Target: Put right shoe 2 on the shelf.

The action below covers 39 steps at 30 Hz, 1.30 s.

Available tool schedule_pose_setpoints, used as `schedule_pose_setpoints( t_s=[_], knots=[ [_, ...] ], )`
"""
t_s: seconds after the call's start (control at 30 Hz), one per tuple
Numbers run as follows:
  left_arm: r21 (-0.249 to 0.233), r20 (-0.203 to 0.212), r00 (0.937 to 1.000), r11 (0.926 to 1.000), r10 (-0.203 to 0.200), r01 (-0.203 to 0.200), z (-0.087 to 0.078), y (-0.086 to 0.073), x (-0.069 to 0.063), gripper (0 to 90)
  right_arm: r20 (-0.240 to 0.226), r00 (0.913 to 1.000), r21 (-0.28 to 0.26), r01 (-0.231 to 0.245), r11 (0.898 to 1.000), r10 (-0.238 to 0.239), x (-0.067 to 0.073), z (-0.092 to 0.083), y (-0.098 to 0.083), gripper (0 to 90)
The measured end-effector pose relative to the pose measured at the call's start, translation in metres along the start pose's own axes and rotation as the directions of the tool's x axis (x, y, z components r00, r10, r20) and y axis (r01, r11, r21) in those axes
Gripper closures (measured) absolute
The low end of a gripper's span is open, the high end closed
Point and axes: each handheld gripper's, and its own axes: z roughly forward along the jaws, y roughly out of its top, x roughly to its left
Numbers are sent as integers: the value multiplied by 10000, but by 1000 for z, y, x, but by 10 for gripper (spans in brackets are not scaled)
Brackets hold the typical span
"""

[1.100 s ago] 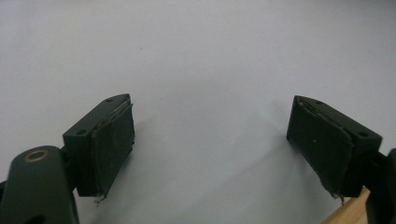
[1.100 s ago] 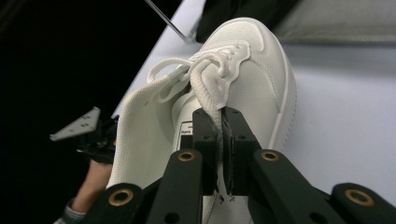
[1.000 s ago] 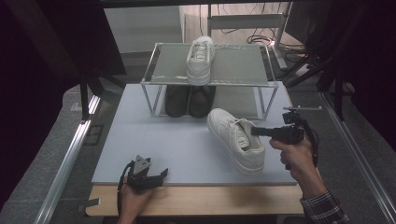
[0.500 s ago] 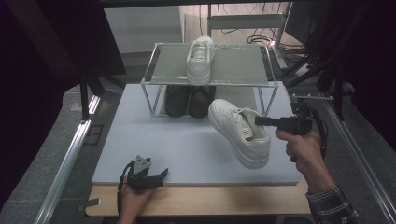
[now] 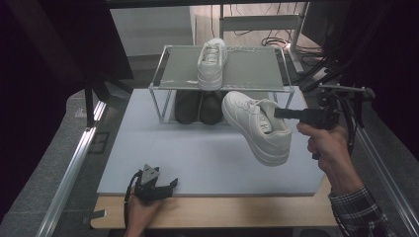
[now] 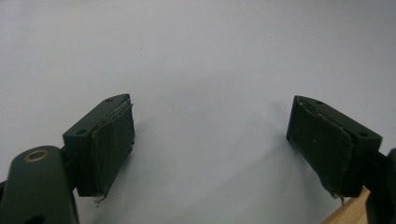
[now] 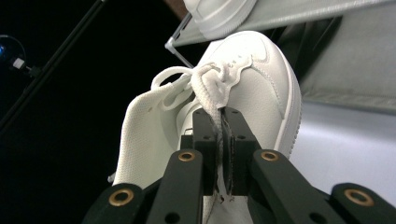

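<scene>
The left hand-held gripper is resting on the near edge of the pale grey table, well in front of the metal-framed two-tier shoe rack, with its jaws standing wide apart and gripping nothing. A white leather sneaker is sitting on the rack's top shelf; a pair of black shoes is sitting beneath it. The right hand-held gripper is holding a second white leather lace-up sneaker off the table, just in front of the rack's right end, its jaws clamped together on the shoe's tongue and lace.
</scene>
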Motion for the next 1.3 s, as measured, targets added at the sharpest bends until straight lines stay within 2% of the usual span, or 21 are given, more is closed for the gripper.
schedule_pose_setpoints(
  t_s=[0.33,0.47,0.63,1.07,1.3],
  knots=[
    [10,-3,10000,10000,10,-10,0,0,0,153,-40,10000,-539,69,9985,-72,11,-8,20,855],
    [40,5,10000,10000,44,-44,0,0,0,153,232,9997,-811,130,9966,-112,14,-10,31,855],
    [61,10,10000,10000,68,-68,0,0,1,153,602,9982,-1115,84,9937,-17,12,-6,42,855],
    [72,25,10000,10000,45,-45,-1,0,0,153,1268,9908,-1768,-232,9840,462,-1,28,72,854],
    [38,-3,10000,10000,50,-50,0,0,0,153,1644,9848,-2040,-218,9787,562,-8,49,83,853]
  ],
)
